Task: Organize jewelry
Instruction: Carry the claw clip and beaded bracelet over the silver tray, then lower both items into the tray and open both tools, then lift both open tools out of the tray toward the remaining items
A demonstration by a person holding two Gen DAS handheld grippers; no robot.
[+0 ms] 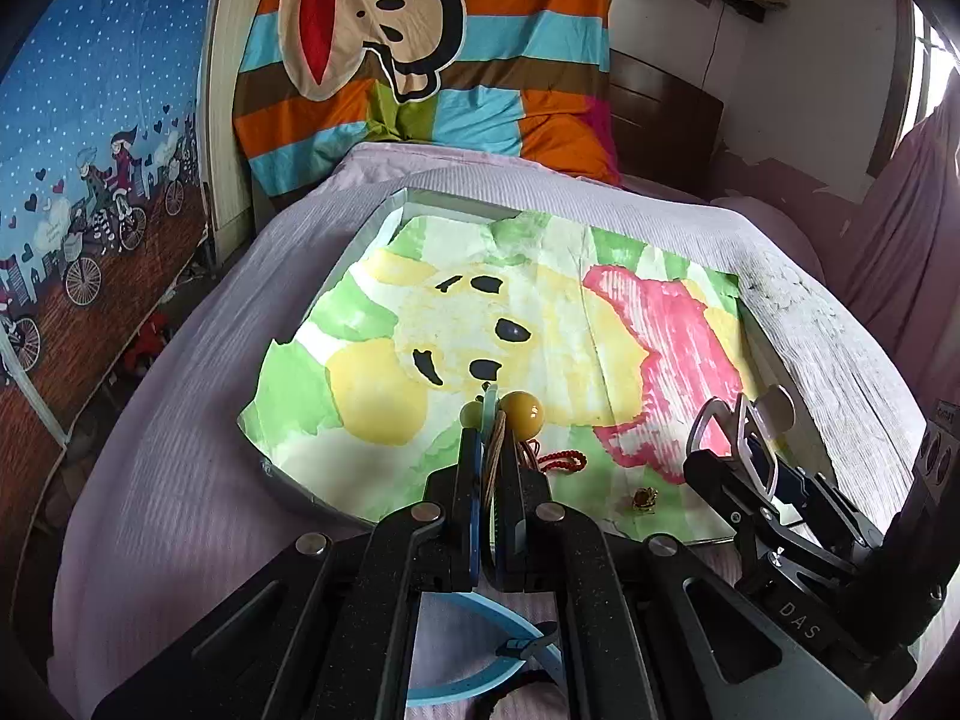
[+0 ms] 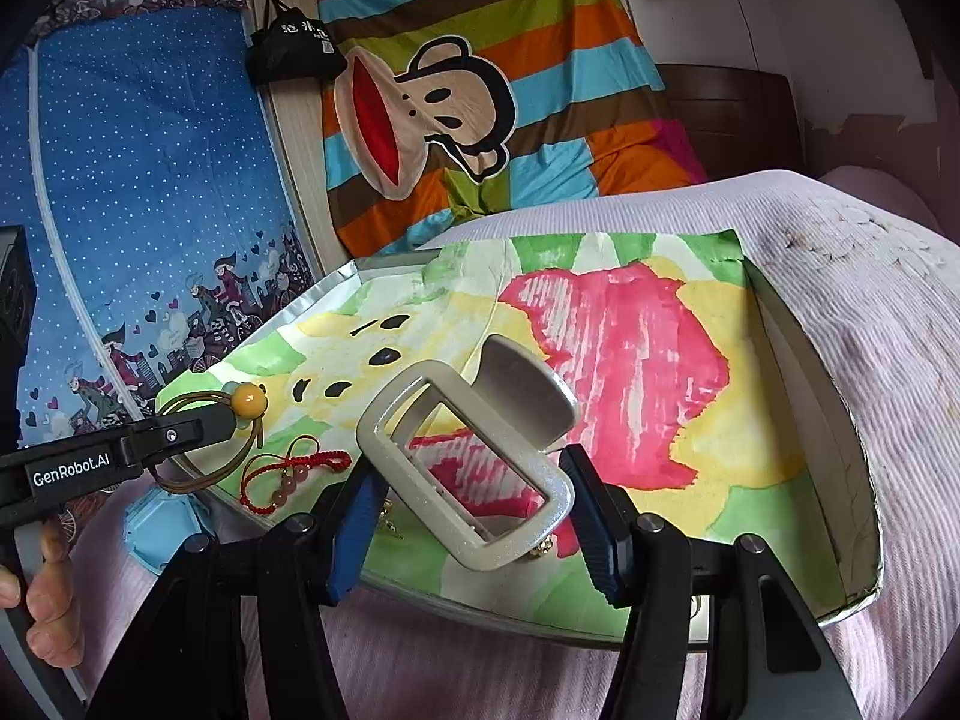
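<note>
Brown cord (image 1: pixel 493 456) with a yellow bead (image 1: pixel 523 410) sits pinched between the fingers of the left gripper (image 1: pixel 493 420), whose jaws are clenched tight on it at the lower middle of the left wrist view. In the right wrist view the same gripper comes in from the left edge, with the cord looping below it and the bead at its tip, and a person's hand (image 2: pixel 42 606) grips its handle in the lower left corner.

A beige hair claw clip (image 2: pixel 474 468) fills the centre of the right wrist view, and the right gripper (image 2: pixel 474 516) is grasping it, one blue finger pad (image 2: pixel 354 534) pressed against each side of its frame. In the left wrist view this clip and gripper show at the right side.

Both held pieces hang over a shallow tray (image 1: pixel 384 210) lined with painted paper (image 1: pixel 540 324) in green, yellow and pink. The tray rests on a bed covered with a pale lilac bedspread (image 1: pixel 180 450).

On the paper near the tray's lower edge lies a red braided bracelet (image 2: pixel 288 474) with pinkish beads, just beside the cord. A small gold-coloured piece (image 1: pixel 645 498) lies on the paper to the right of the left gripper. A light blue object (image 2: pixel 162 528) rests on the bedspread just outside the tray.

A striped quilt (image 1: pixel 420 60) with a cartoon monkey lies at the top of both views.
</note>
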